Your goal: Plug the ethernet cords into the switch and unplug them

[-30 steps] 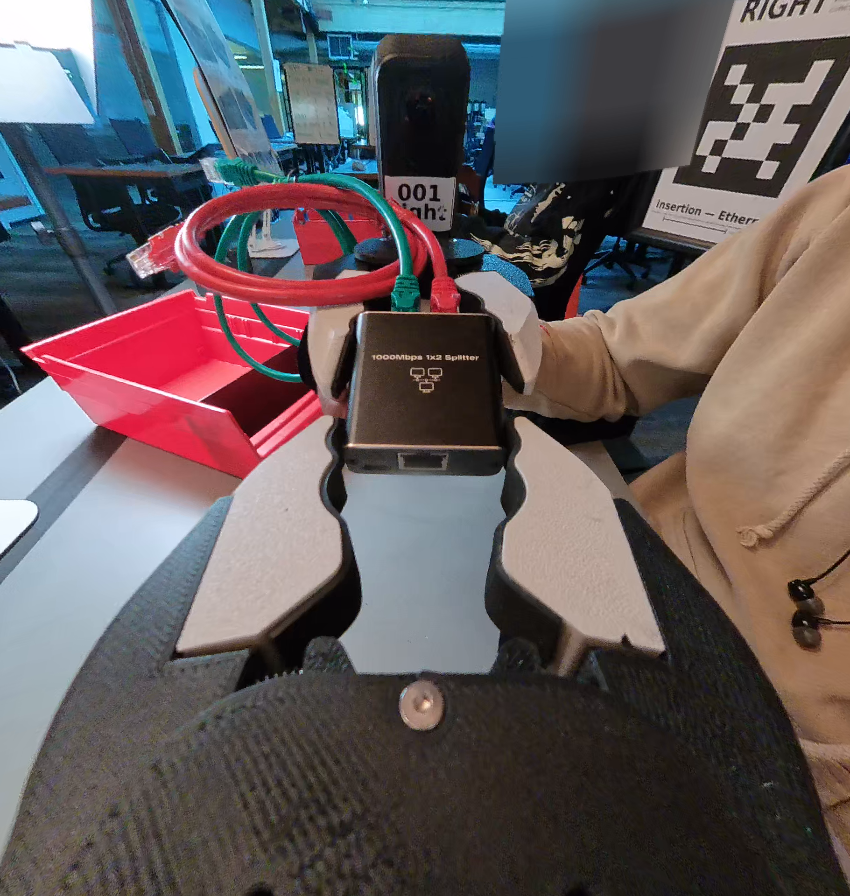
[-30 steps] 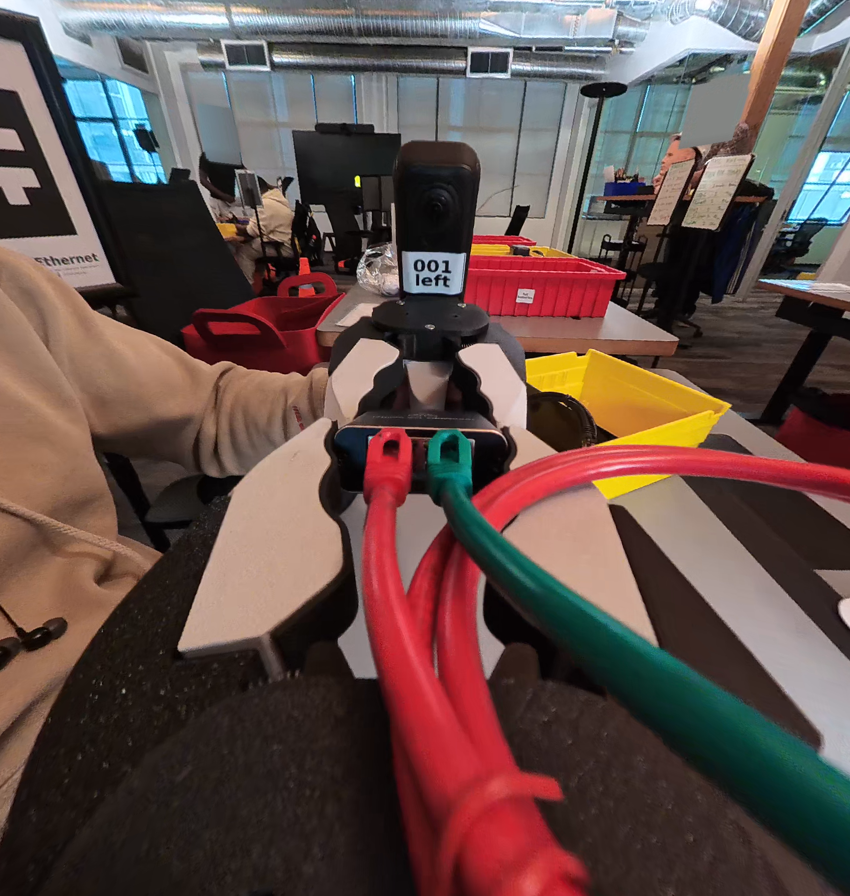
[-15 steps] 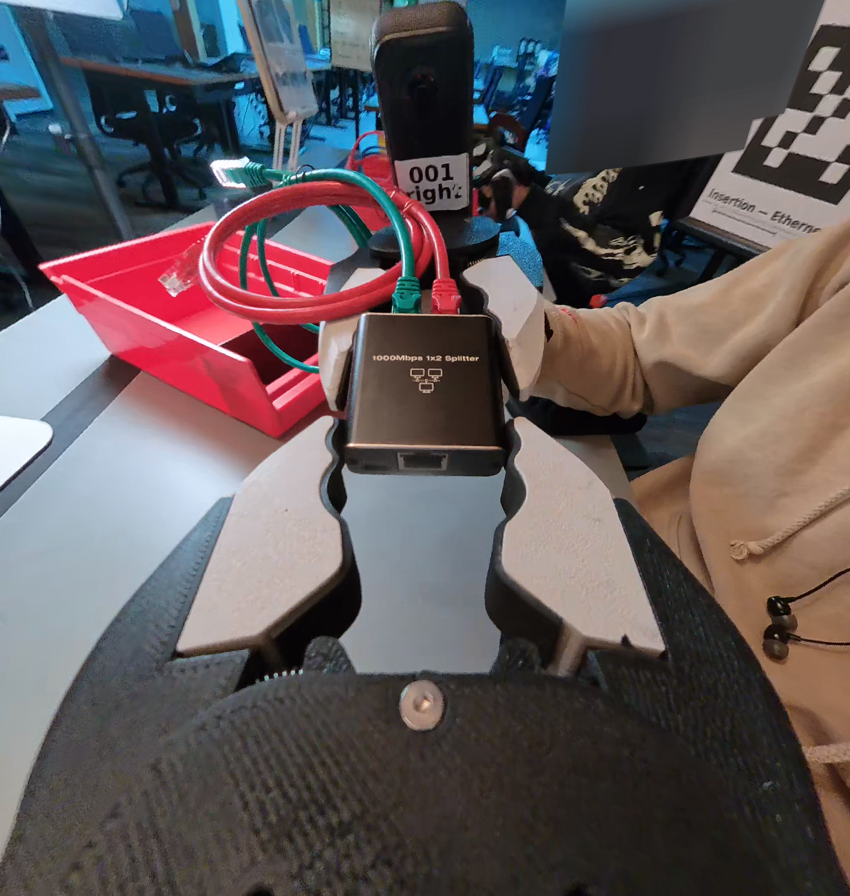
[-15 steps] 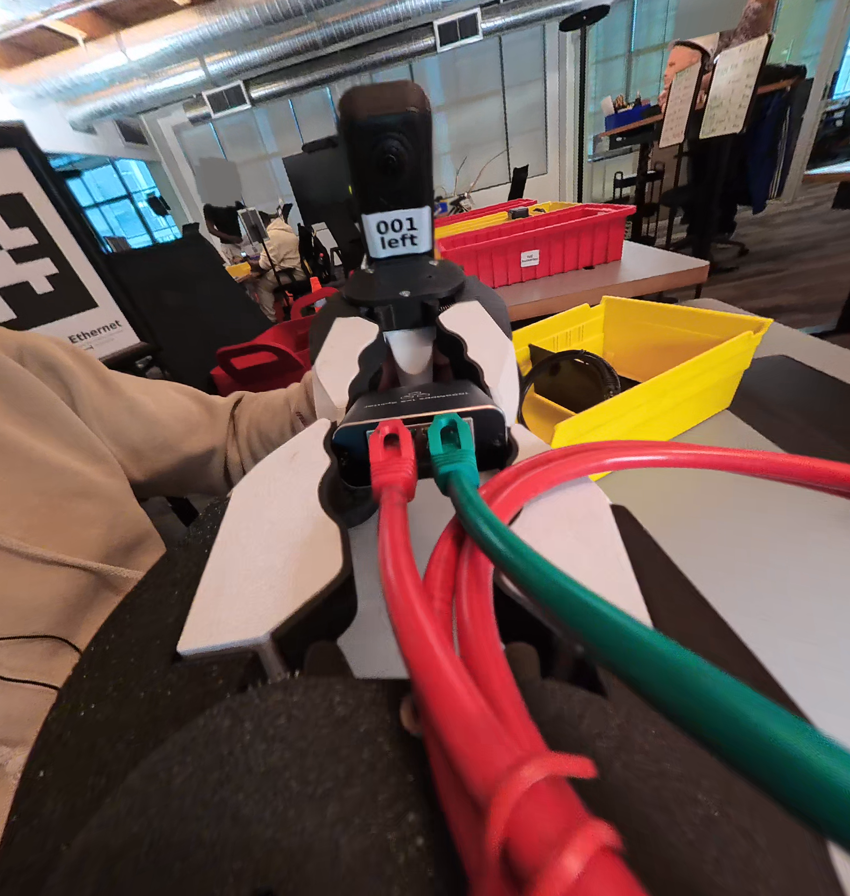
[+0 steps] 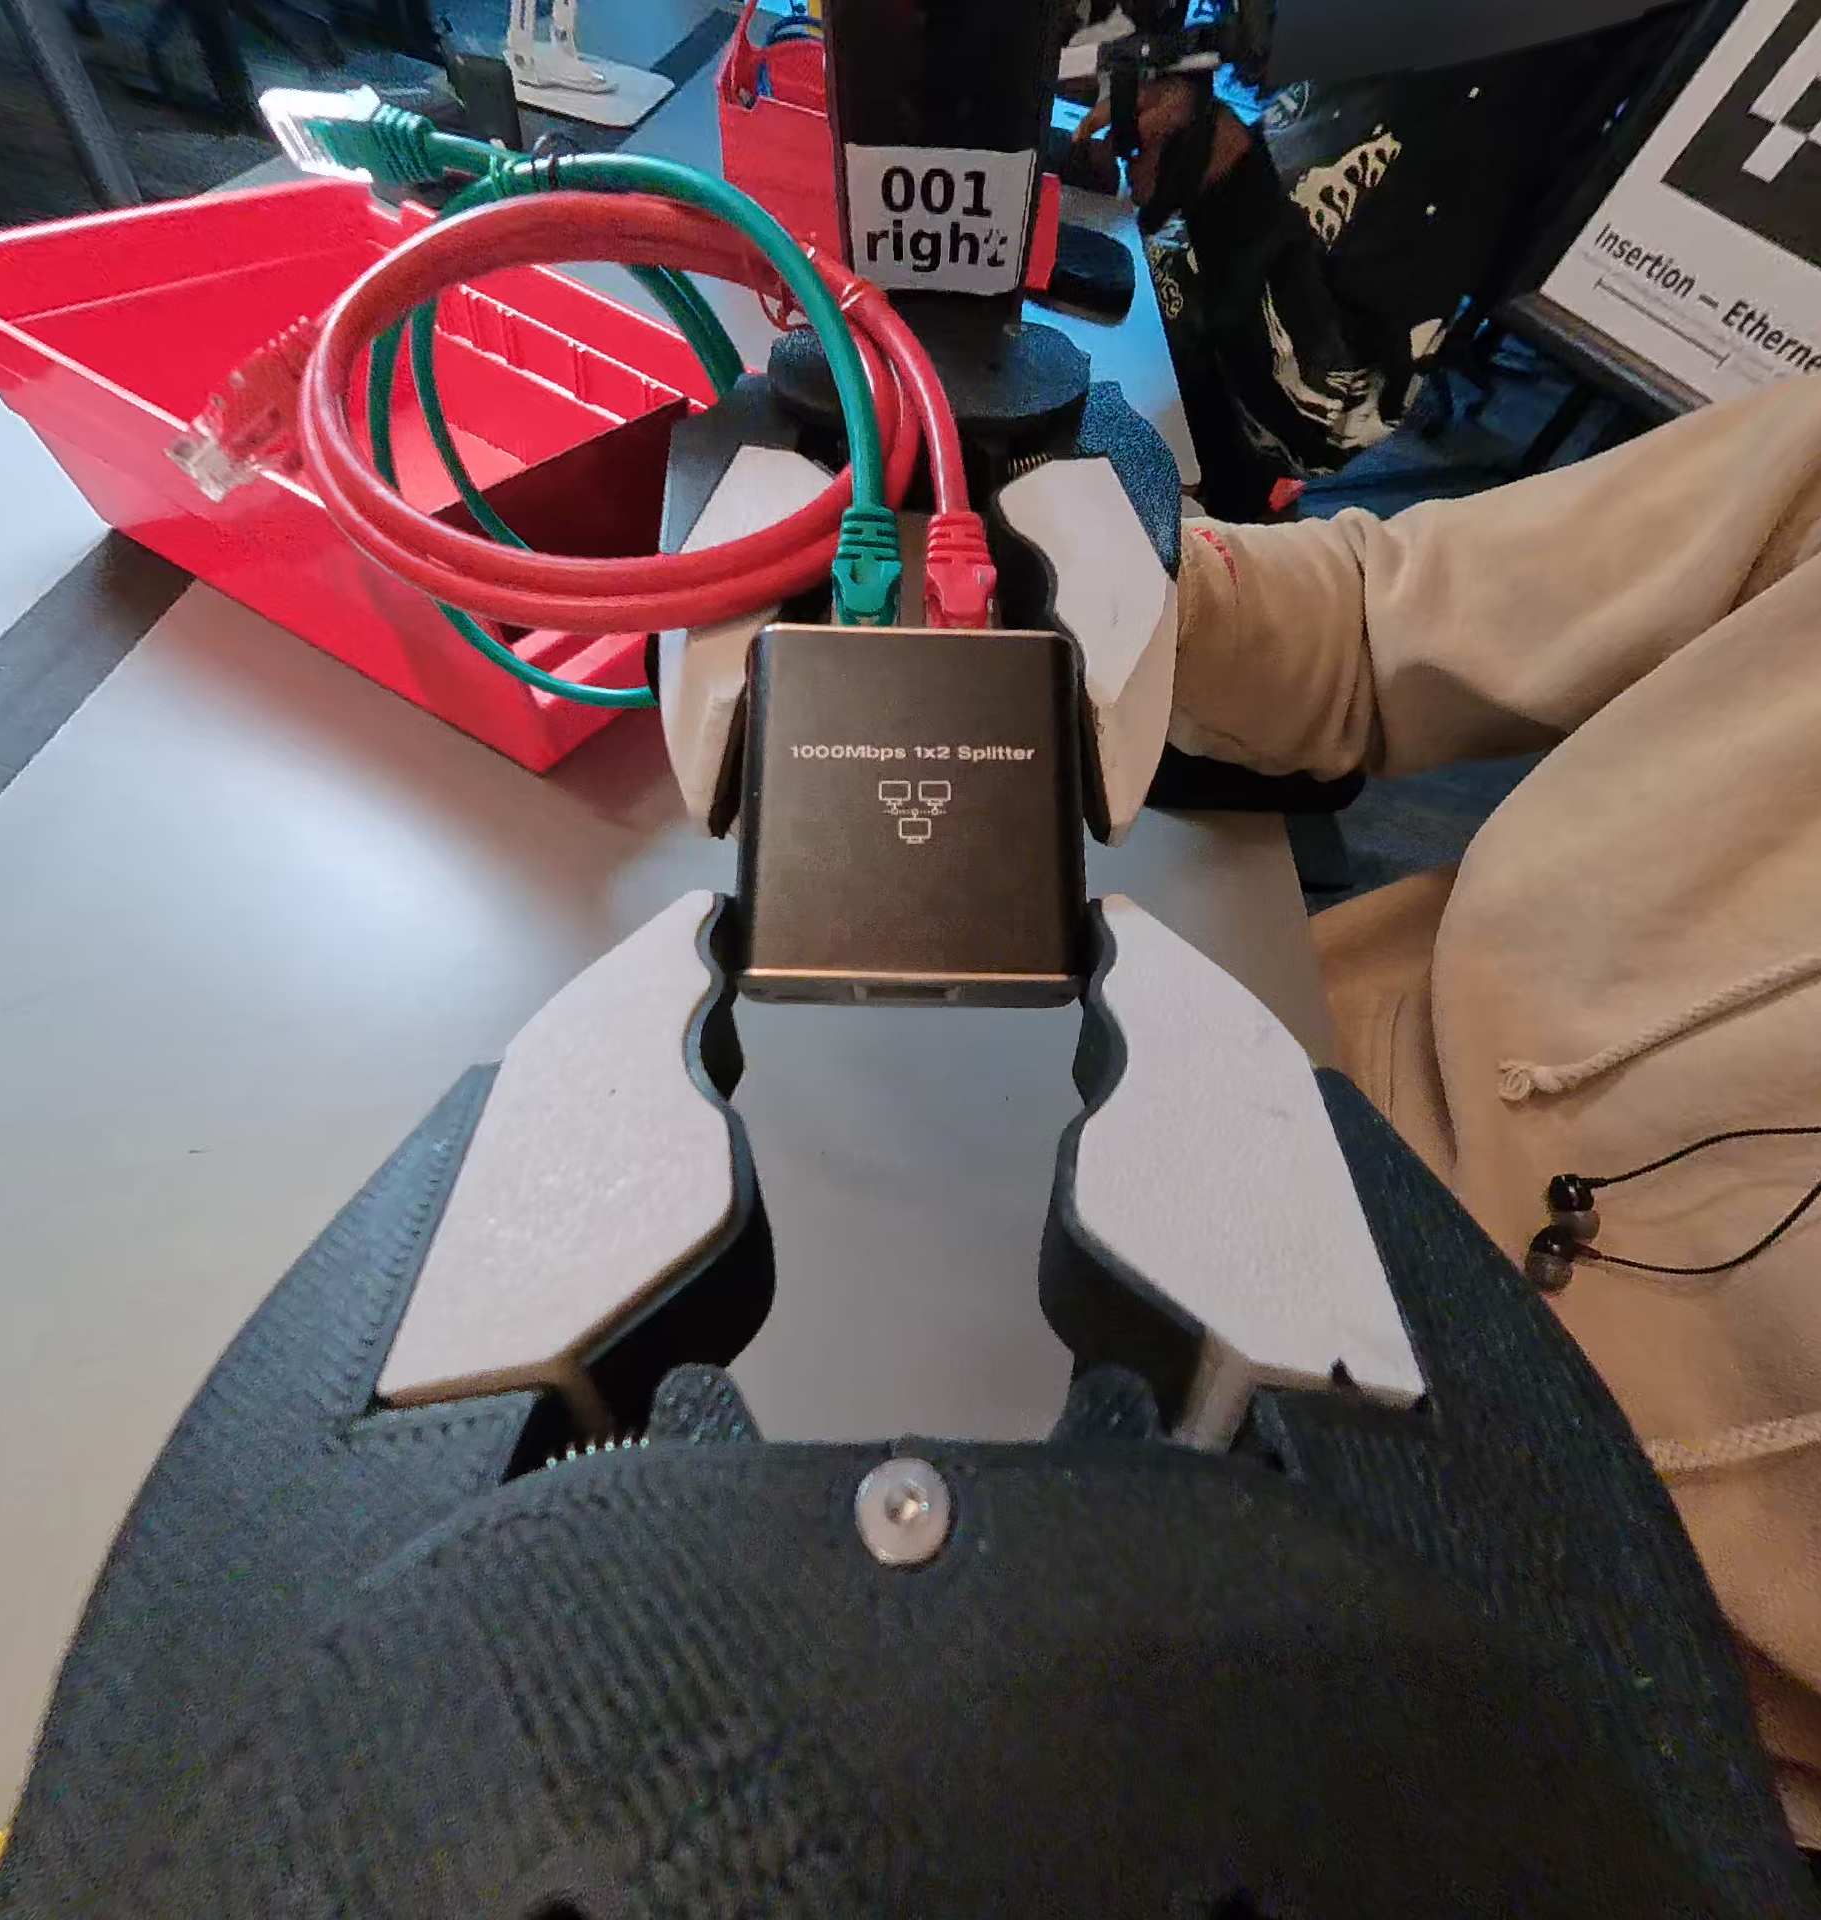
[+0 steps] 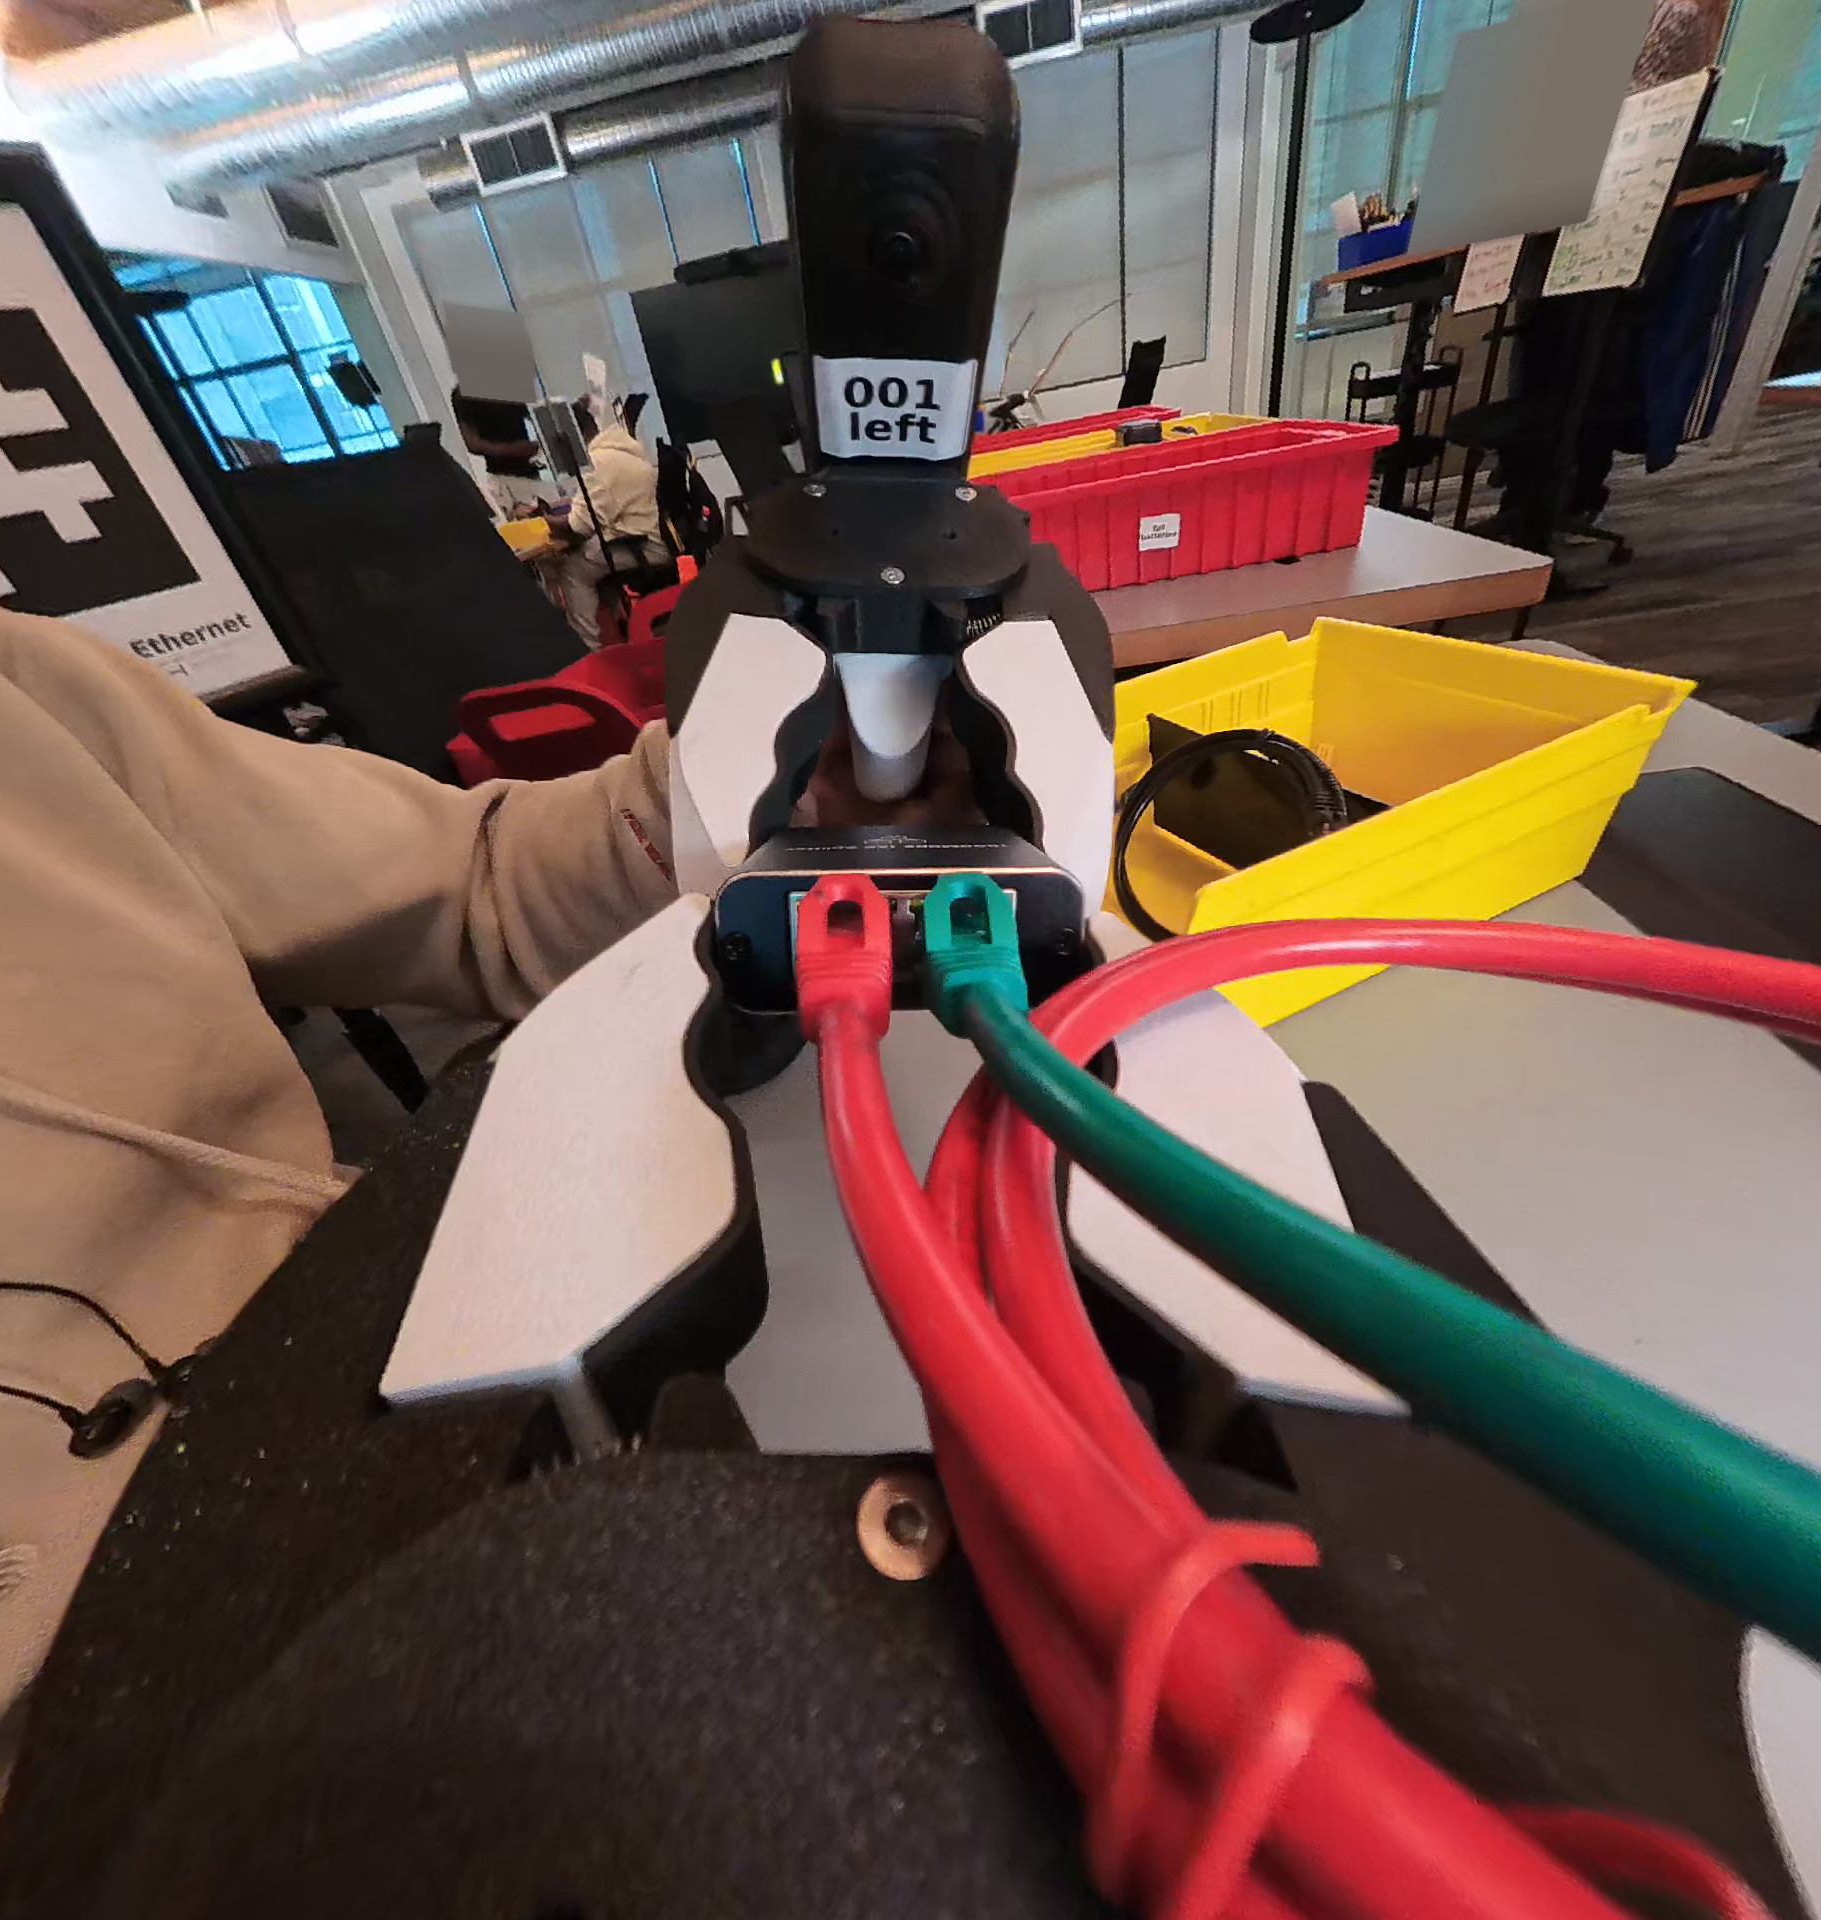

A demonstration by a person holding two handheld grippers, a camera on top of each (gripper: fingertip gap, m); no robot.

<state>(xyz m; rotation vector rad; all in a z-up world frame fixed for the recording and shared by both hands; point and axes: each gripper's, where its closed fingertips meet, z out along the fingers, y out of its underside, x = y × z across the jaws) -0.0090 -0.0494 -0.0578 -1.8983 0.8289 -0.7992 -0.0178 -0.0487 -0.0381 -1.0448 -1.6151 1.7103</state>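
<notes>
Left wrist view: left gripper (image 5: 906, 940) clamped on the near end of the black switch (image 5: 911, 810), jaws pressed to its two sides; held above the grey table (image 5: 262, 935), likely to brace it.
Far end: right gripper (image 5: 911, 665) grips the same box from opposite, fingers along its sides.
Cords: green cord (image 5: 864, 561) and red cord (image 5: 958, 556) both seated in the far ports, loops draped over the right gripper; loose ends hang by the red bin (image 5: 210, 343).
Room: near port free; table edge close on the person's side.
Right wrist view: right gripper (image 6: 901, 997) clamped on the switch (image 6: 895, 935) at the plug face.
Plugs: red cord (image 6: 844, 961) left, green cord (image 6: 973, 951) right, running back over the gripper body.
Room: yellow bin (image 6: 1405, 790) near on the right; I judge unplugging needs a straight pull back.
</notes>
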